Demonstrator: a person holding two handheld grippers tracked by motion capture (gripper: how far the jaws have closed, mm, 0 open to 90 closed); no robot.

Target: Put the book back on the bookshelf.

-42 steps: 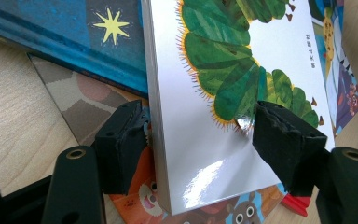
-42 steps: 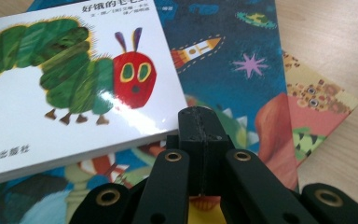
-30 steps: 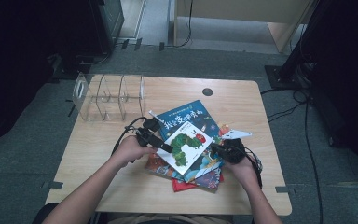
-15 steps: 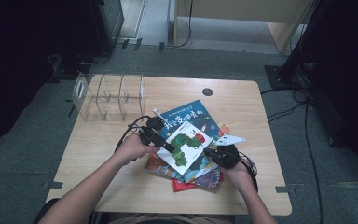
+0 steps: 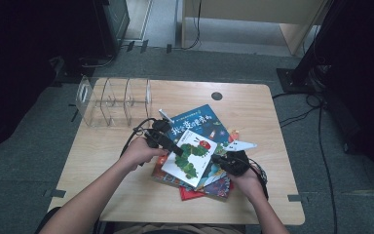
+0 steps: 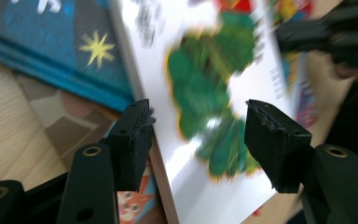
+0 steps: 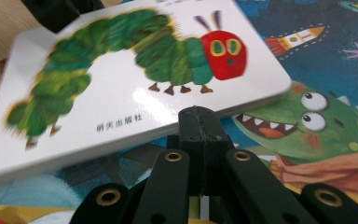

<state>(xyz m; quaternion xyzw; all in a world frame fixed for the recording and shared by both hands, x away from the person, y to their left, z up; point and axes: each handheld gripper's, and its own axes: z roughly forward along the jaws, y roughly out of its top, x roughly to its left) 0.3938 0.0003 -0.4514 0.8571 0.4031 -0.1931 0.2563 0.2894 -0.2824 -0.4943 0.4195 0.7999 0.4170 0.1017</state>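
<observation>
The left claw (image 6: 198, 140), its jaws spread and just closing around the caterpillar book's (image 5: 190, 156) raised edge, is lined up to pinch it atop the book pile (image 5: 209, 183) near the worktop's (image 5: 126, 195) front edge, while the right claw (image 7: 199, 128), pressed together, props its opposite edge.

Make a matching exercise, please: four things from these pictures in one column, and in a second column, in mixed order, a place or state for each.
Things:
1. caterpillar book
2. clear rack
3. right gripper
4. left gripper

Places or states:
A. jaws closed together, tip at the white book's edge
B. stands empty at the far left of the table
C. jaws apart, one on each side of the white book's edge
D. lies on top of the pile of books

Pairs: 1-D, 2-B, 3-A, 4-C
</observation>
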